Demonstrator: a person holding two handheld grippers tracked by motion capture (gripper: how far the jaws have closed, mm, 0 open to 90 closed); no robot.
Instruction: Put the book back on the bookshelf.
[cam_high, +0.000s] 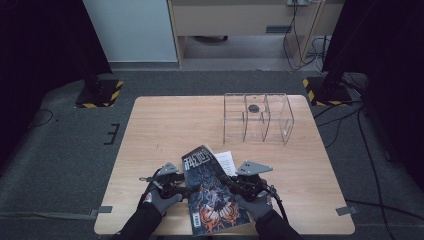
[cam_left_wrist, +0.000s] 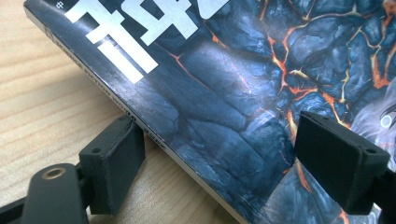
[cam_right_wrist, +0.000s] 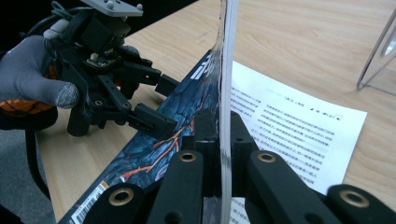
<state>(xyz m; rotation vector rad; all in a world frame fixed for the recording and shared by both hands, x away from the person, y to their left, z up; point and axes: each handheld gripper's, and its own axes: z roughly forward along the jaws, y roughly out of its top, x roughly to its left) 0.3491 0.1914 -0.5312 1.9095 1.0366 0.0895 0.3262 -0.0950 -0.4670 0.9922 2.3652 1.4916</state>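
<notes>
A magazine (cam_high: 212, 192) with a dark lava-pattern cover lies at the table's near edge between my two grippers. My right gripper (cam_right_wrist: 219, 135) is shut on the cover's free edge (cam_right_wrist: 229, 70), which stands up edge-on between its jaws. A white printed page (cam_right_wrist: 289, 126) shows beneath the raised cover. My left gripper (cam_left_wrist: 224, 158) is open at the spine side. One pad (cam_left_wrist: 112, 163) sits by the spine over the wood. The other pad (cam_left_wrist: 338, 163) hovers over the cover (cam_left_wrist: 233, 93). In the high view the left gripper (cam_high: 184, 190) and right gripper (cam_high: 231, 182) flank the magazine.
A clear acrylic divider box (cam_high: 257, 117) stands at the far right of the wooden table (cam_high: 165, 130), with a small dark round object (cam_high: 253, 108) seen through it. Its corner (cam_right_wrist: 378, 56) shows in the right gripper view. Gloved hands hold both grippers.
</notes>
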